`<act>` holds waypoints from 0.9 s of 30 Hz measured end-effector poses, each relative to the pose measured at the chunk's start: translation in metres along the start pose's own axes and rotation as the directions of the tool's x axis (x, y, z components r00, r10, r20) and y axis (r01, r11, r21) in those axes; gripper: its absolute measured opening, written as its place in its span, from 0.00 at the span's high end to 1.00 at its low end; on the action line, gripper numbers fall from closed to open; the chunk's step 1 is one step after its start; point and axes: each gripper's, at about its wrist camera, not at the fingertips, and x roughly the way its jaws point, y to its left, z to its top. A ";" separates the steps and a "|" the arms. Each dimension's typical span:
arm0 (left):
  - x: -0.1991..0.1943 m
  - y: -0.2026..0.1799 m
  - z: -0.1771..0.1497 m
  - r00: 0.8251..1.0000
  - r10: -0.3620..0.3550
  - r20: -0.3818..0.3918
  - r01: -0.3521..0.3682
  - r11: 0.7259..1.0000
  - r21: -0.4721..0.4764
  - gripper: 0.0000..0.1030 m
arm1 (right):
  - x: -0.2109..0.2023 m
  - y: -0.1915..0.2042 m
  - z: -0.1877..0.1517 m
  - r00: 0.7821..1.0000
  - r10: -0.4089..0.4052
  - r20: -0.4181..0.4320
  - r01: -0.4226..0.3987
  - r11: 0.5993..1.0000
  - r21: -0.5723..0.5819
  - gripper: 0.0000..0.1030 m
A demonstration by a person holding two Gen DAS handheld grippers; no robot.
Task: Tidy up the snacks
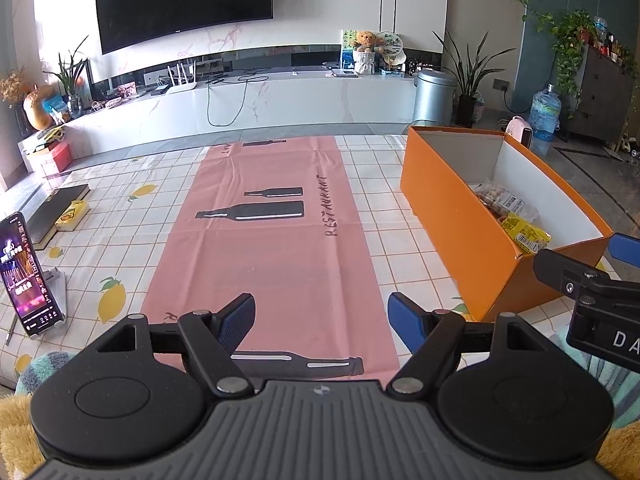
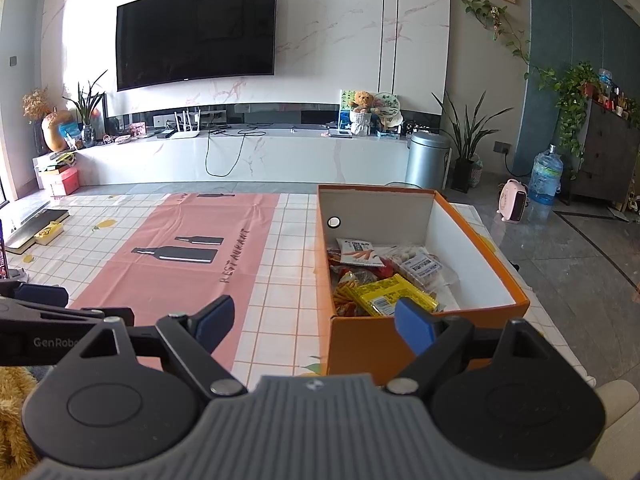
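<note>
Both grippers, left gripper and right gripper, gape empty over the bench. Snacks lie in the orange box, right side. Risk I note: clipping its near wall would shove it.

Both wrist views face TV wall; share orange box.

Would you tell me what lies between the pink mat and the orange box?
Only bare checked tablecloth lies between the pink mat and the orange box, clearest in the right wrist view.
</note>
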 end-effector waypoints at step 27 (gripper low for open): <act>-0.006 0.004 -0.001 0.999 0.019 0.041 -0.018 1.000 -0.017 0.12 | 0.001 0.004 0.001 1.000 -0.002 -0.011 0.002 1.000 -0.010 0.18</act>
